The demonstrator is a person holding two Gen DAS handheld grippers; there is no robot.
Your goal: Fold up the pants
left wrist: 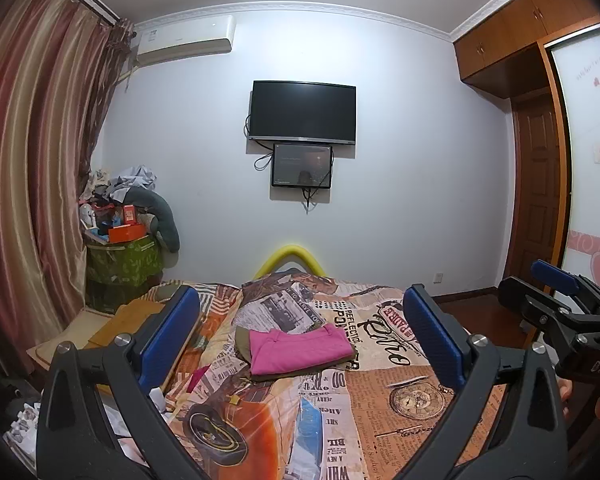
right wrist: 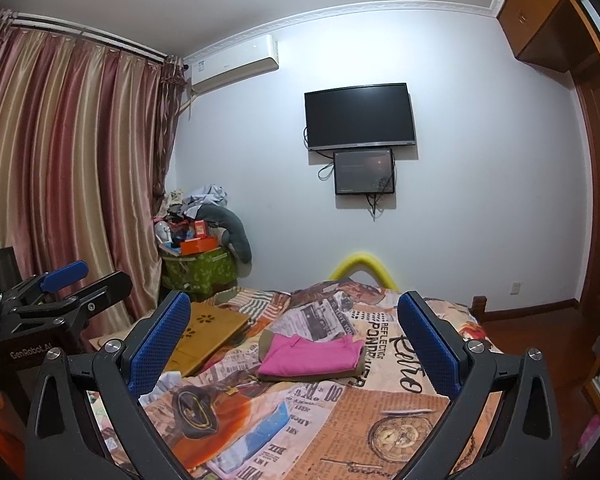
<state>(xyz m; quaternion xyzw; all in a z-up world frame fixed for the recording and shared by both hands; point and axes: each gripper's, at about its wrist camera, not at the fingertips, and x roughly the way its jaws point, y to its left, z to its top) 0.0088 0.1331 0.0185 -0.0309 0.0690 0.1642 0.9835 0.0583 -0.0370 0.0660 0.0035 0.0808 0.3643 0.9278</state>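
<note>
Folded pink pants [left wrist: 298, 350] lie on top of a folded olive garment [left wrist: 242, 344] in the middle of the bed; they also show in the right wrist view [right wrist: 312, 356]. My left gripper [left wrist: 300, 336] is open and empty, held above the near part of the bed, well short of the pants. My right gripper [right wrist: 294, 340] is open and empty at about the same height and distance. The right gripper shows at the right edge of the left wrist view [left wrist: 560, 304], and the left gripper at the left edge of the right wrist view [right wrist: 60, 292].
The bed carries a newspaper-print cover [left wrist: 380, 400]. A wooden lap tray [right wrist: 208, 332] lies at the bed's left side. A green bin piled with clutter [left wrist: 120, 256] stands by the curtain [left wrist: 28, 184]. A TV [left wrist: 302, 112] hangs on the far wall, a wardrobe [left wrist: 540, 120] at right.
</note>
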